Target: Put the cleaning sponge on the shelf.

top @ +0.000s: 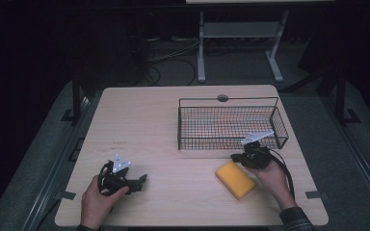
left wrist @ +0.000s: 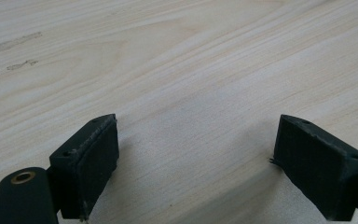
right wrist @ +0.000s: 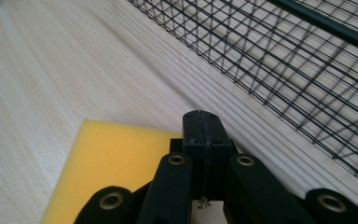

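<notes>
A yellow sponge (top: 235, 178) lies flat on the wooden table (top: 173, 125), right of centre near the front. My right gripper (top: 235, 157) hovers just above the sponge's far corner, between it and the basket, jaws pressed together with nothing between them. In the right gripper view the shut jaws (right wrist: 204, 135) stand over the sponge (right wrist: 116, 163), with the basket mesh (right wrist: 284, 60) behind. My left gripper (top: 143, 179) rests at the front left, held by a hand, jaws wide apart. In the left gripper view its pads (left wrist: 93, 158) frame bare table.
A black wire basket (top: 231, 126) stands at the back right of the table, holding nothing. A round grommet (top: 222, 98) sits at the far edge. Beyond the table are a dark floor, cables and a white stand.
</notes>
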`<action>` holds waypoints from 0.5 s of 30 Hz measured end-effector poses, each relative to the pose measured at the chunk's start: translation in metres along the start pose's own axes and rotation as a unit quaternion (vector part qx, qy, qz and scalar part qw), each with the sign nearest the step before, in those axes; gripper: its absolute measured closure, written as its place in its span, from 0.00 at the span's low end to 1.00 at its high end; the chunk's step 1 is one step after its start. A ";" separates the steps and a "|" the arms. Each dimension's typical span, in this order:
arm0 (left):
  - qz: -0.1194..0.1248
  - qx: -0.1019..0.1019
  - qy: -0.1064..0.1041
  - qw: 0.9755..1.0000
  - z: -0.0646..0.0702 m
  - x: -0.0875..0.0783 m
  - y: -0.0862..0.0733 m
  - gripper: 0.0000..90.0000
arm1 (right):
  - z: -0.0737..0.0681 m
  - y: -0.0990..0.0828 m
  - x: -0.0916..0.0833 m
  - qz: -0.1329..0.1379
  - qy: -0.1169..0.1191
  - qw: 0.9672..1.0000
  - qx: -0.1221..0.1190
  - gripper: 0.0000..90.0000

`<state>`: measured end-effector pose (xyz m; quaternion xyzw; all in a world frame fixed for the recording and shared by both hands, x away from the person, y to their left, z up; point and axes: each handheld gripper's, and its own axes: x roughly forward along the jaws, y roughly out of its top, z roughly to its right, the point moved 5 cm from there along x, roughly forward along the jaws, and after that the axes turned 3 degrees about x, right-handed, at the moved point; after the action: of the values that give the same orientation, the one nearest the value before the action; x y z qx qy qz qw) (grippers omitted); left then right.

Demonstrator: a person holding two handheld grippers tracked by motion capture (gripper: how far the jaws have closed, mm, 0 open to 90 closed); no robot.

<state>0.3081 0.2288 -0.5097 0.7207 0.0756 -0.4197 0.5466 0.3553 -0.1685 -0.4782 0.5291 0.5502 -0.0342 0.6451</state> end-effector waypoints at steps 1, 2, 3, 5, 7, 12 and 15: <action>0.000 0.000 0.000 1.000 0.000 0.000 0.000 0.15 | -0.001 0.001 0.001 0.000 0.001 1.000 -0.003 1.00; 0.000 0.000 0.000 1.000 0.000 0.000 0.000 0.15 | -0.002 0.001 0.002 -0.001 0.002 1.000 -0.004 1.00; 0.000 0.000 0.000 1.000 0.000 0.000 0.000 0.15 | -0.002 0.001 0.002 -0.001 0.002 1.000 -0.004 1.00; 0.000 0.000 0.000 1.000 0.000 0.000 0.000 0.15 | -0.006 0.003 0.004 -0.002 0.009 1.000 -0.006 1.00; 0.000 0.000 0.000 1.000 0.000 0.000 0.000 0.15 | -0.007 0.003 0.005 -0.002 0.011 1.000 -0.008 1.00; 0.000 0.000 0.000 1.000 0.000 0.000 0.000 0.15 | -0.013 0.006 0.008 -0.004 0.020 1.000 -0.015 1.00; 0.000 0.000 0.000 1.000 0.000 0.000 0.000 0.15 | -0.015 0.007 0.009 -0.007 0.022 1.000 -0.016 1.00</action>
<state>0.3081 0.2288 -0.5097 0.7206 0.0756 -0.4197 0.5467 0.3527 -0.1496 -0.4778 0.5151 0.5689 -0.0180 0.6409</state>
